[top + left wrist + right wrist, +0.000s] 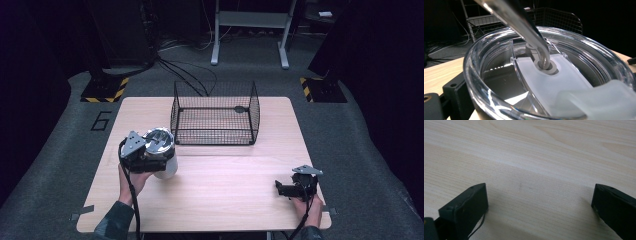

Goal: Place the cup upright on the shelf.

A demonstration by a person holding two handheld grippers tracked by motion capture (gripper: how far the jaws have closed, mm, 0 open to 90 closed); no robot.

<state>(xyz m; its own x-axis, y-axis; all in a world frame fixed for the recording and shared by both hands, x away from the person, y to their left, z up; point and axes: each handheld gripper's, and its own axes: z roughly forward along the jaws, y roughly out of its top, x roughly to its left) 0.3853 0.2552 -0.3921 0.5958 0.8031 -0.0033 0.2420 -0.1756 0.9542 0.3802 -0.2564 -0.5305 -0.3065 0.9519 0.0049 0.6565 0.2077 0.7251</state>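
A steel tumbler (164, 152) with a clear lid (564, 82) and a clear straw (524, 22) through its lid hole is at the table's left. My left gripper (150, 156) is shut on the tumbler just under its rim, and one black jaw shows at the lower left of the left gripper view. Whether the tumbler's base touches the table I cannot tell. My right gripper (286, 189) rests low over the wooden table (225, 190) near its front right corner. In the right gripper view that right gripper (539, 205) stands open, with bare wood (536, 150) between its jaws.
A black wire basket (215, 115) stands at the back middle of the table, just right of and behind the tumbler, and shows as the basket (554, 16) beyond the lid. Cables and a grey stand (250, 30) lie on the floor past the table.
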